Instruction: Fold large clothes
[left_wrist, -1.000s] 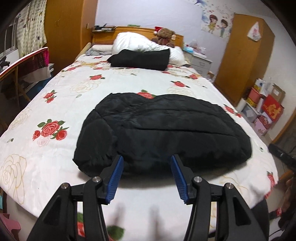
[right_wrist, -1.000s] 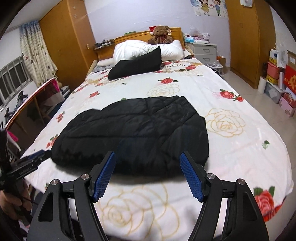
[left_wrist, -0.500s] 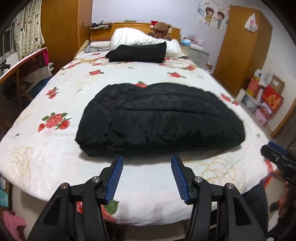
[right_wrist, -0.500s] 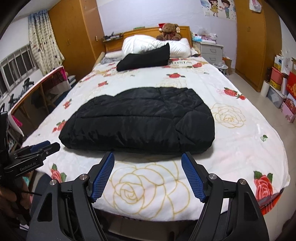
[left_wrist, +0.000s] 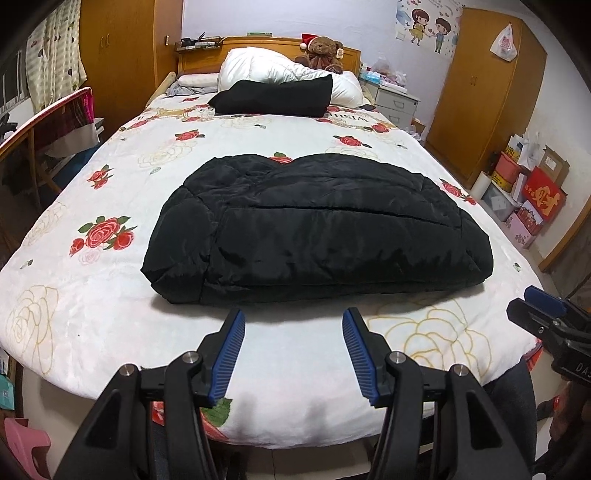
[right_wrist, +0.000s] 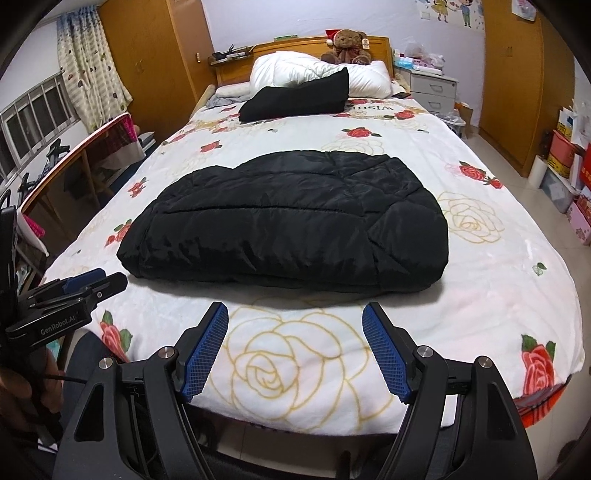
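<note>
A black padded jacket (left_wrist: 317, 229) (right_wrist: 291, 225) lies folded into a thick flat bundle across the middle of the bed. My left gripper (left_wrist: 293, 319) hovers over the bed's foot edge, short of the jacket's near hem, open with nothing between its blue pads. My right gripper (right_wrist: 295, 314) also stands open and empty, a little back from the hem on the jacket's right part. Each gripper shows in the other's view: the right one (left_wrist: 543, 314) at the far right, the left one (right_wrist: 74, 291) at the far left.
The bed (left_wrist: 110, 306) has a white cover with red roses. A folded black garment (left_wrist: 273, 96) leans on white pillows (left_wrist: 280, 68) by the headboard, with a teddy bear (left_wrist: 325, 50) above. A wooden table (right_wrist: 66, 166) stands left of the bed; wardrobes and boxes (left_wrist: 532, 192) stand right.
Both grippers have drawn back from the jacket toward the foot of the bed. Their fingertips were over the near hem a second ago; white cover now shows between them and the jacket.
</note>
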